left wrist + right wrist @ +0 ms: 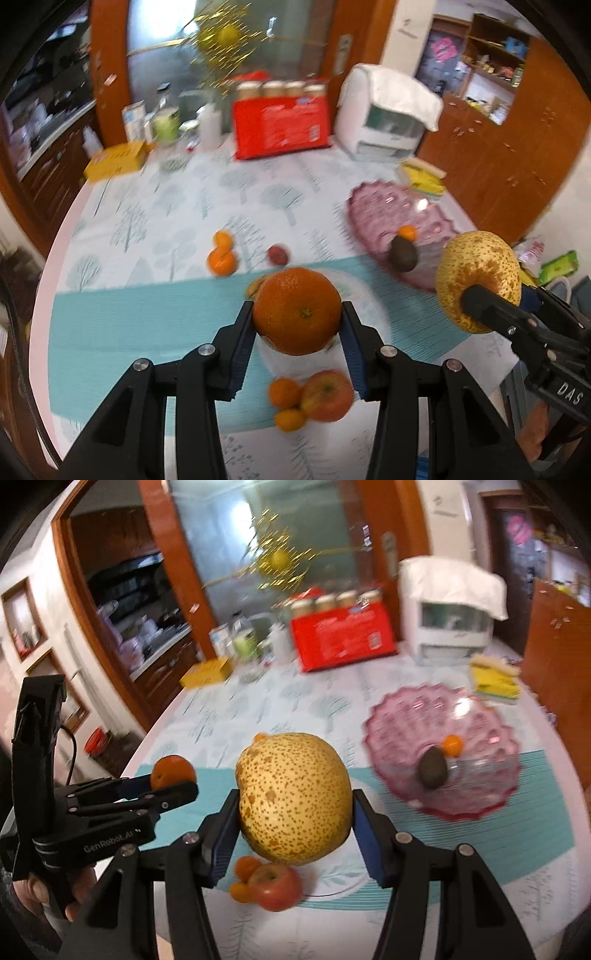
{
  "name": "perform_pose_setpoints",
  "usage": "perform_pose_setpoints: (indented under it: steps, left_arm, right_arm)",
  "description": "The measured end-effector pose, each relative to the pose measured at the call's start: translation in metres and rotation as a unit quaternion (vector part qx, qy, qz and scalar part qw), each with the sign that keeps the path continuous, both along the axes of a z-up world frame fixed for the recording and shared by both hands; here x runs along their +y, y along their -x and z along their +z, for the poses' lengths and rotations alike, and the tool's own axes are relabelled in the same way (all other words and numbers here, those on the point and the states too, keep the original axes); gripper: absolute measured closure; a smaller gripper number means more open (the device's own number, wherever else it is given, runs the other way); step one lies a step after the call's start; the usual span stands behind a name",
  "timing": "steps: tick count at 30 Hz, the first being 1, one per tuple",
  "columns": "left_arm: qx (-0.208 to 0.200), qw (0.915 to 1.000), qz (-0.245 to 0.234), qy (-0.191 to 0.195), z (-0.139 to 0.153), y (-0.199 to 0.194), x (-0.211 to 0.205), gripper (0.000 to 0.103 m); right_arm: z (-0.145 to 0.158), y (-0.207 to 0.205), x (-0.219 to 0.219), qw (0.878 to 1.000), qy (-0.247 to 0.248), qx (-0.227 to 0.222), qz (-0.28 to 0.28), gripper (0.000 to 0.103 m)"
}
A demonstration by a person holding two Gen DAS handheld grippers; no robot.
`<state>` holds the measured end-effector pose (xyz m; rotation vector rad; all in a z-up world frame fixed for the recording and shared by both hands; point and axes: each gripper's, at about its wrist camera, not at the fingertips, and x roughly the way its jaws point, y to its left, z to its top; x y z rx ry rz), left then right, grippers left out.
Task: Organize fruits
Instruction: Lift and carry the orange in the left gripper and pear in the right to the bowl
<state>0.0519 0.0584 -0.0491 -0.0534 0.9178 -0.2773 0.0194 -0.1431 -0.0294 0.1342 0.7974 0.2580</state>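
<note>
L grip [297, 325]: I had it clamped on orange [297, 310], held above table, left of pink bowl [480, 805].
R grip [293, 819]: clamped on speckled pear [293, 797], near bowl's left rim.
Bowl: avocado [433, 768] & sm. tangerine [453, 745] inside.
Tip: I judged pear should go in low & slow, clear of avocado.

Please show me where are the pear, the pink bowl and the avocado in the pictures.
pear [293, 797]: right wrist view, middle of its speckled skin.
pink bowl [413, 723]: right wrist view, bare inner wall near far rim.
avocado [432, 768]: right wrist view, middle of its dark body.
</note>
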Motion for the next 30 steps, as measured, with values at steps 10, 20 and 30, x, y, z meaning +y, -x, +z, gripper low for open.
perform_pose_setpoints:
  steps: [10, 20, 30]
  left_arm:
    - [-0.07, 0.9964, -0.047, 0.005, 0.069, -0.038, -0.074, 0.06]
    - [-0.078, 0.9962, -0.021, -0.032, 0.072, -0.127, -0.159, 0.06]
    - [0.008, 0.9964, -0.01, -0.083, -0.023, -0.199, -0.229, 0.06]
  right_arm:
    - [0.059, -0.028, -0.095, 0.994, 0.055, -0.05, -0.08, 0.045]
    - [0.068, -0.1, -0.176, 0.99, 0.096, -0.063, -0.082, 0.045]
    - [-0.039, -0.168, -0.204, 0.995, 0.082, 0.051, -0.029, 0.045]
